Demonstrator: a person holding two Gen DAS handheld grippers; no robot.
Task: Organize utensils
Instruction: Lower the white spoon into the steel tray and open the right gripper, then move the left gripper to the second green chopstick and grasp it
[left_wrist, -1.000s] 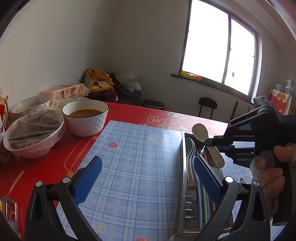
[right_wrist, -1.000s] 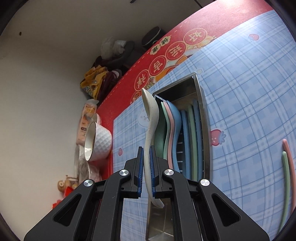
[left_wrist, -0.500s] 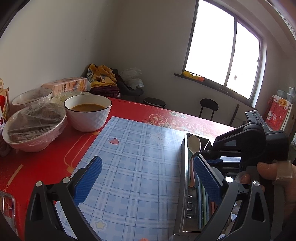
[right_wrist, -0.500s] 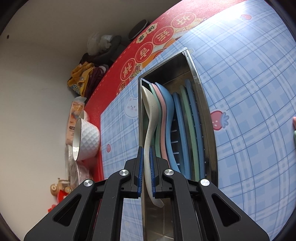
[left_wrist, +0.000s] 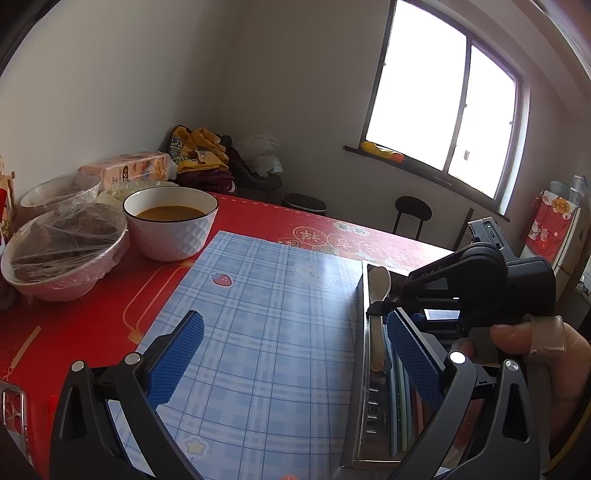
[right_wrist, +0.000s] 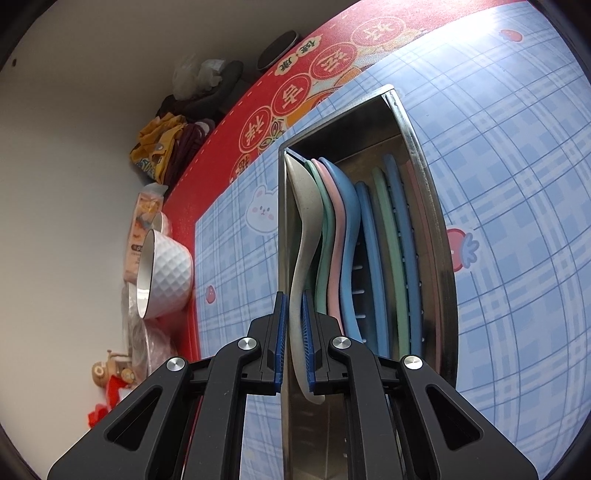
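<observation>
Beige spoon tilted inside metal tray

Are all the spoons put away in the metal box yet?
Nearly. Several coloured utensils already lie in the tray. The right gripper holds the white spoon low at the tray's left wall, not yet let go. The left gripper is open and empty. No others show outside it.

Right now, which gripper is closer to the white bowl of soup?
Left. The left gripper hangs open over the blue mat, with the white bowl ahead to its left. The right gripper is farther off, at the metal tray, holding the white spoon.
</observation>
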